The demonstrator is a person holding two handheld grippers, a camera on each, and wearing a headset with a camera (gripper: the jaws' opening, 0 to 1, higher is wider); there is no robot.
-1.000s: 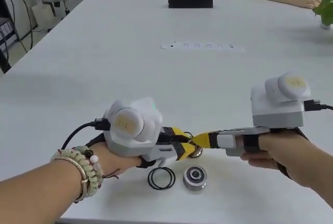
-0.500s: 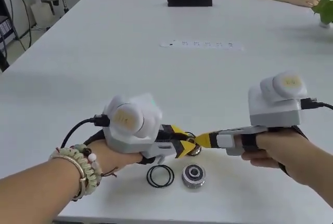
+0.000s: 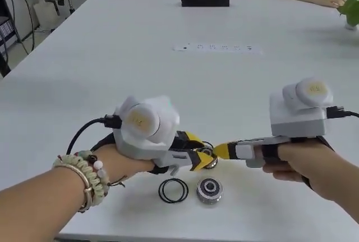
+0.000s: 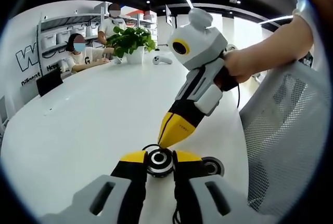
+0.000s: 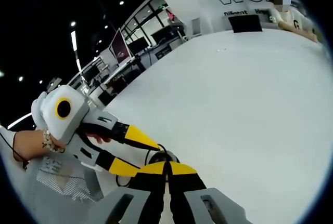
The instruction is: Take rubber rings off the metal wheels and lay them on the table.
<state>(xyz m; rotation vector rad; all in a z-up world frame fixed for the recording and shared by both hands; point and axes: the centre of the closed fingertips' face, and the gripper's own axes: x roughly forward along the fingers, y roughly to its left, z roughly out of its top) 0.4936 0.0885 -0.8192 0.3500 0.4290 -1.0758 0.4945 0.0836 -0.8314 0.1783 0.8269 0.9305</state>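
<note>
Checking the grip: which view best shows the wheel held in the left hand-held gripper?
Left gripper view: the wheel sits face-on between the left hand-held gripper's jaws. The head view catches a sliver beside the right hand-held gripper; in the right gripper view its own jaws hide most of it.

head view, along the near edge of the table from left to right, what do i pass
bracelet → rubber rings → loose wheel → right hand

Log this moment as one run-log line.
left claw: shut on held wheel | right claw: shut, tip at that wheel's rim | table: loose rings, second wheel
</note>
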